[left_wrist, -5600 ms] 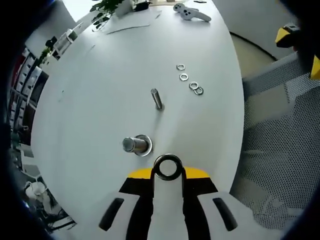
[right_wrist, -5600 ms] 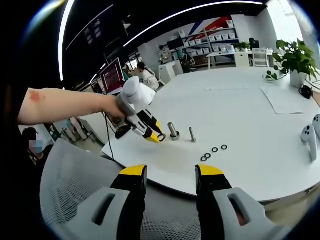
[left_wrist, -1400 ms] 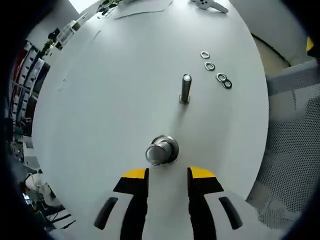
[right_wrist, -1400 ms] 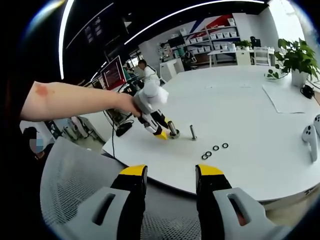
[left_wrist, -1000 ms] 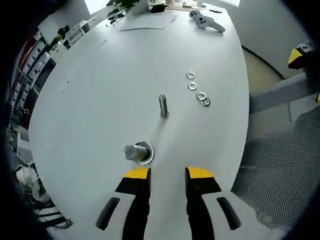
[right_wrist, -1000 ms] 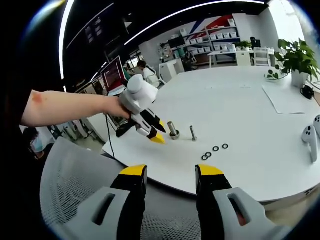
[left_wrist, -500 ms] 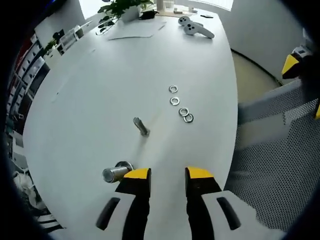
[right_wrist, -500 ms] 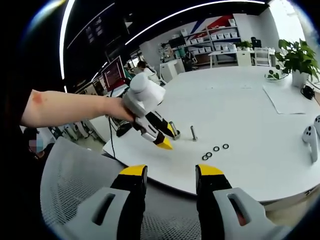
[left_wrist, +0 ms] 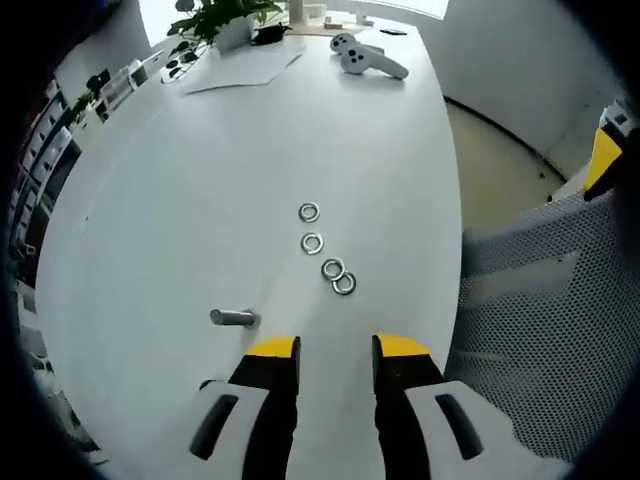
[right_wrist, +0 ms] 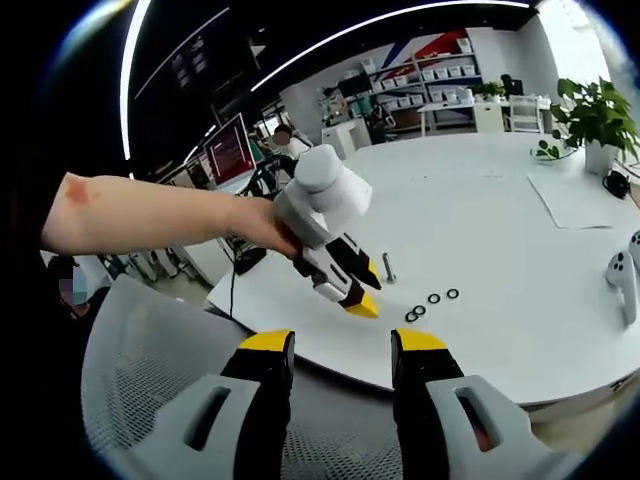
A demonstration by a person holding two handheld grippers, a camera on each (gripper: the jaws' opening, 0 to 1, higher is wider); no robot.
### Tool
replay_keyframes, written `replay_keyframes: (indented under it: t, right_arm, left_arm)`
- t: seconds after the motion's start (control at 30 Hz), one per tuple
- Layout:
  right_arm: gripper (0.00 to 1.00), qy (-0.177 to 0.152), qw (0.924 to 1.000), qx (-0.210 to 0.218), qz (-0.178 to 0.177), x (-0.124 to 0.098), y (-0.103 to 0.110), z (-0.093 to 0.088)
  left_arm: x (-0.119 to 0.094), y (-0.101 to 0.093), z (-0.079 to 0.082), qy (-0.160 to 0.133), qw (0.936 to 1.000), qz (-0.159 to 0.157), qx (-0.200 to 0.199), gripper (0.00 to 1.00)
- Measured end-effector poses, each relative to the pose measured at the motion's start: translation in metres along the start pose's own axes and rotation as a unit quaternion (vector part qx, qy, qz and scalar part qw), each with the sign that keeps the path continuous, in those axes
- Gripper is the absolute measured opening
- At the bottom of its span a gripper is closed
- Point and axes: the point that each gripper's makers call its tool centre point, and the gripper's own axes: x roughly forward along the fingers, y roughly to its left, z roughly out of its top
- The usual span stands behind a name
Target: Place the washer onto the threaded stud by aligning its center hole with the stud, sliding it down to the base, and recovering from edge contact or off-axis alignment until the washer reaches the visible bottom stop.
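Note:
In the left gripper view, several loose steel washers lie in a short row on the white table, just ahead of my left gripper, whose jaws stand open and empty. A thin threaded stud stands to the left of the jaws. In the right gripper view, a hand holds the left gripper low over the table, its yellow tips close to the washers and beside the thin stud. My right gripper hangs open and empty off the table's near edge.
Two white controllers, a sheet of paper and a potted plant sit at the table's far end. A grey mesh chair stands at the table's edge, under my right gripper. Shelves and a person are far behind.
The washer held earlier now sits around the thick stud. My left gripper has opened, left that stud and swung toward the loose washers. The right gripper has stayed still.

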Motion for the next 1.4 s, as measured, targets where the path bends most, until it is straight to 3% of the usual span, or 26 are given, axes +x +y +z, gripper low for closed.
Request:
replay_keyframes:
  t: [0.2, 0.57, 1.13, 1.4]
  right_arm:
    - [0.41, -0.002, 1.0000, 0.001, -0.004, 0.000, -0.005, 0.002]
    - [0.40, -0.002, 1.0000, 0.005, -0.007, -0.001, -0.006, 0.001]
    - [0.40, 0.002, 1.0000, 0.002, -0.002, 0.000, -0.006, 0.001]
    - [0.40, 0.004, 1.0000, 0.001, -0.001, 0.000, -0.006, 0.000]
  left_arm:
    - [0.010, -0.002, 0.005, 0.014, 0.9998, -0.004, 0.011, 0.27]
    - [0.034, -0.017, 0.020, 0.013, 0.9995, -0.026, 0.009, 0.27]
    - [0.042, -0.018, 0.028, 0.008, 0.9994, -0.029, 0.015, 0.24]
    - [0.041, -0.018, 0.023, 0.026, 0.9979, -0.018, 0.057, 0.23]
